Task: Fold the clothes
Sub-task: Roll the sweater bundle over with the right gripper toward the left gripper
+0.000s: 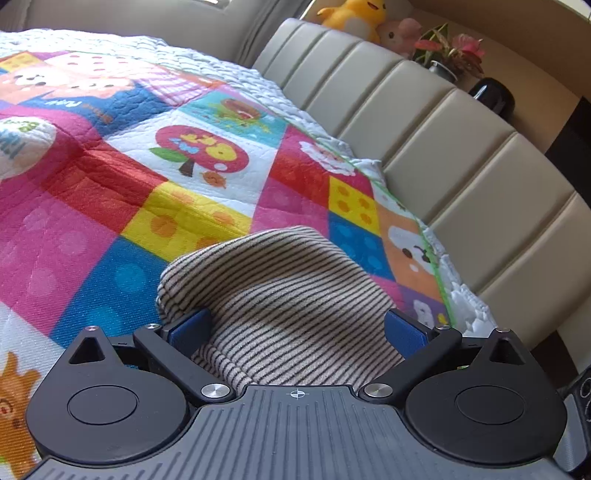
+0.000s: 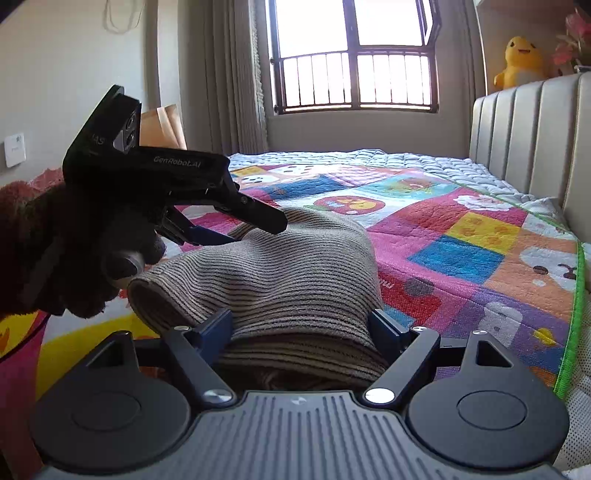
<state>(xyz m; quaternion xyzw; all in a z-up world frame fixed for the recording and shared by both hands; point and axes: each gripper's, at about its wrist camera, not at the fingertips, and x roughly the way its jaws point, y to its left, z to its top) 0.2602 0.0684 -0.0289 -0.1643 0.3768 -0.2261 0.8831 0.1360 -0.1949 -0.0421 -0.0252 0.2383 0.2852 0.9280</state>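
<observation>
- Left wrist view, nearest: left gripper [image 1: 295, 325] with jaws released wide, blue pads [image 1: 188, 328] far apart, beige knit cloth with thin dark stripes [image 1: 280, 280] bunched in the gap and humped up ahead.
- Right wrist view, nearest: right gripper [image 2: 301, 325] likewise spread wide, same striped cloth folded in thick layers between its pads and draped over them.
- Just beyond, on the left: other gripper seen side-on, tips touching the cloth's top, held by a hand in a dark fuzzy sleeve [image 2: 55, 251]; white lettering "GenRobot.AI" [image 2: 176, 161] readable along its body.
- Under the cloth: bright patchwork quilt of pink, blue, yellow and red squares with cartoon animals and an apple [image 1: 110, 221], green-trimmed, spread across a bed.
- Printed words on the quilt too blurred to read.
- Along the bed: beige padded headboard with vertical channels [image 1: 461, 155].
- Behind the headboard: yellow plush duck [image 1: 354, 14], pink plush toy [image 1: 400, 31], potted plant with red leaves [image 1: 450, 51].
- Farthest: barred window, bright with daylight [image 2: 354, 55], grey curtain [image 2: 236, 74] beside it, white wall switch [image 2: 14, 149] on the left wall.
</observation>
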